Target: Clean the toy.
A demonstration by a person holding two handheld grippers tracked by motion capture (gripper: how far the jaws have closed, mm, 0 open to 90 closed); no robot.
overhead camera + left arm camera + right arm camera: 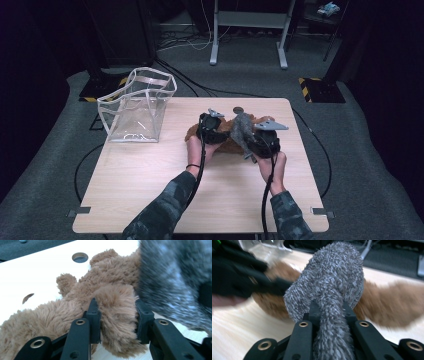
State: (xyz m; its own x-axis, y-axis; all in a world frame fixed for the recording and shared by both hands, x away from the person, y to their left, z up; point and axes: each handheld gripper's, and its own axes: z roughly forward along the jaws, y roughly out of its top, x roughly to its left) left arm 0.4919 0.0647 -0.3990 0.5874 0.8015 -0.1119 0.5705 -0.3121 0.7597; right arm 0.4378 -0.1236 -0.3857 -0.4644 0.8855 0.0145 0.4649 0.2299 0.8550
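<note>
Nearest the camera, two camouflage sleeves reach up the table [150, 200], each hand wrapped round a set of tongs near the middle of the board. The right gripper [252, 145] has its jaws clamped narrow on a thin limb or tail of the grey plush toy [329, 285], and the toy's body hangs out beyond the tips, raised clear of the wood in the right gripper view. The left gripper [117, 318] has its jaws set wider round a fat lobe of the brown teddy [100, 290], fur bulging between the pads [93, 315]; the teddy lies flat on the table with the grey toy just beside it, the two overlapping in the high view. Here's the worry: that right grip is on a skinny, soft bit of fur, so a quick swing could let the toy slip out or spin. And the left hold looks squashy rather than firm, so a lift might drag the teddy along the table or shed it, and the grey toy's fur could snag on it as they part. The left forearm angles in towards the centre; the right comes up straighter, and both grippers point away from the person. Further back at the left corner, the clear plastic bag [137, 105] stands open, well apart from both toys.
</note>
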